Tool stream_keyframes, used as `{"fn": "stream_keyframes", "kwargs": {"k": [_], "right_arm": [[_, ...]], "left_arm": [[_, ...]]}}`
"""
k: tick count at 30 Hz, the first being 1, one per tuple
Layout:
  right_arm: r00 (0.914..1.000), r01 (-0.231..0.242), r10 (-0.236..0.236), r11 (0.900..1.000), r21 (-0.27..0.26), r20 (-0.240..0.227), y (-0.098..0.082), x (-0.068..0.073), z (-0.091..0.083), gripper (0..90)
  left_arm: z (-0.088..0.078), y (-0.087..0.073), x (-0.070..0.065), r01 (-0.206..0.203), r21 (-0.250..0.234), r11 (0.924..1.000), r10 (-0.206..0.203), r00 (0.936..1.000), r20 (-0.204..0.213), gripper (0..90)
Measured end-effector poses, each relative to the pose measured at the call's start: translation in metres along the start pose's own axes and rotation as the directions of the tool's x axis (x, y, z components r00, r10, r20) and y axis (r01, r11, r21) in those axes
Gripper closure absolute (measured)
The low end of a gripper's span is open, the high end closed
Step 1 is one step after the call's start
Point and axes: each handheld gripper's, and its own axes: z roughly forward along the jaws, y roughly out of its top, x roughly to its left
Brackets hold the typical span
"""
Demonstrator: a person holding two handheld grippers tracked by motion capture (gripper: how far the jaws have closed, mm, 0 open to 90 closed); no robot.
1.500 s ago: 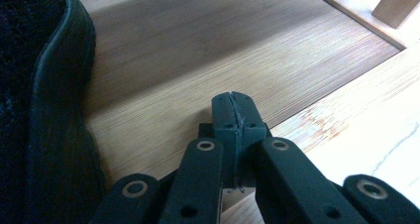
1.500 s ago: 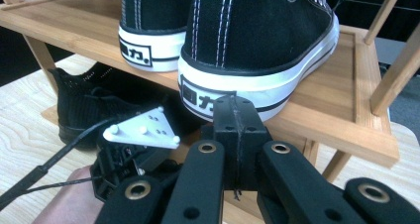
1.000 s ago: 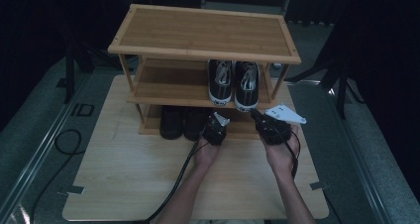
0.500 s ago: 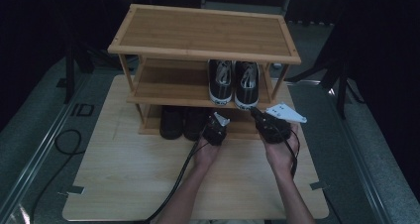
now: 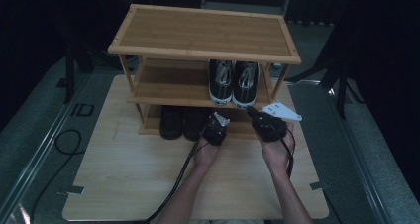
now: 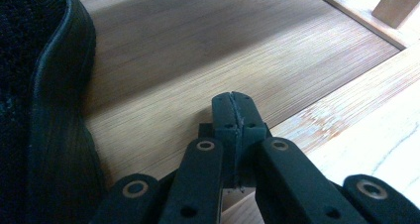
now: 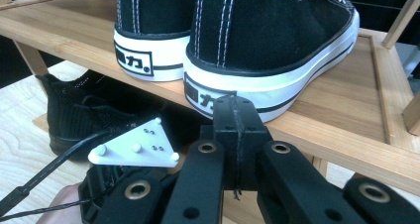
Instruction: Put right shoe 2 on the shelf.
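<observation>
Nearest the person, the pale wooden board surface (image 5: 148, 184) lies bare between the forearms and its front edge, with open room to both sides. The left hand (image 5: 205, 154) and right hand (image 5: 276, 152) rest side by side, each pointing its tool at the three-tier bamboo shoe rack (image 5: 198, 35). The left gripper (image 5: 216, 127), clenched on nothing, sits at the bottom shelf's front lip, just beside the black mesh shoes (image 5: 181, 122). The right gripper (image 5: 257, 119), likewise clenched and empty, is near the heels of the black-and-white canvas sneakers (image 5: 233, 83) on the middle shelf. The top shelf is bare.
</observation>
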Motion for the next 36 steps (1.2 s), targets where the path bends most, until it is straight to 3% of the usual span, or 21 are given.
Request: {"fn": "stream_keyframes", "kwargs": {"k": [3,6,9,24,27,36], "right_arm": [[0.9998,0.016,-0.016,1.000,-0.003,0.011,0.001,0.001,0.000,90.0],[0.9999,-0.012,0.012,1.000,-0.006,-0.004,0.002,-0.003,0.000,90.0],[0.9999,0.015,-0.015,1.000,0.002,0.001,0.000,-0.002,0.005,90.0],[0.9999,-0.006,0.006,1.000,0.005,-0.010,0.002,-0.004,0.009,89.8],[0.9998,-0.001,0.002,1.000,0.007,-0.019,0.002,-0.003,0.008,83.2],[0.9999,-0.002,0.002,1.000,0.005,-0.010,-0.012,-0.005,-0.007,77.8]], "left_arm": [[0.000,0.000,0.000,0.000,-0.001,1.0000,0.000,1.0000,-0.001,90.0],[0.000,0.000,0.000,0.000,-0.002,1.0000,0.000,1.0000,-0.002,90.0],[0.000,0.000,0.000,-0.001,0.000,1.0000,0.001,1.0000,0.000,90.0],[0.000,0.000,0.000,0.001,-0.001,1.0000,-0.001,1.0000,-0.002,90.0],[0.000,0.000,0.000,-0.001,0.000,1.0000,0.001,1.0000,-0.006,90.0],[0.000,0.000,-0.001,-0.005,0.000,1.0000,0.005,1.0000,-0.005,90.0]]}}
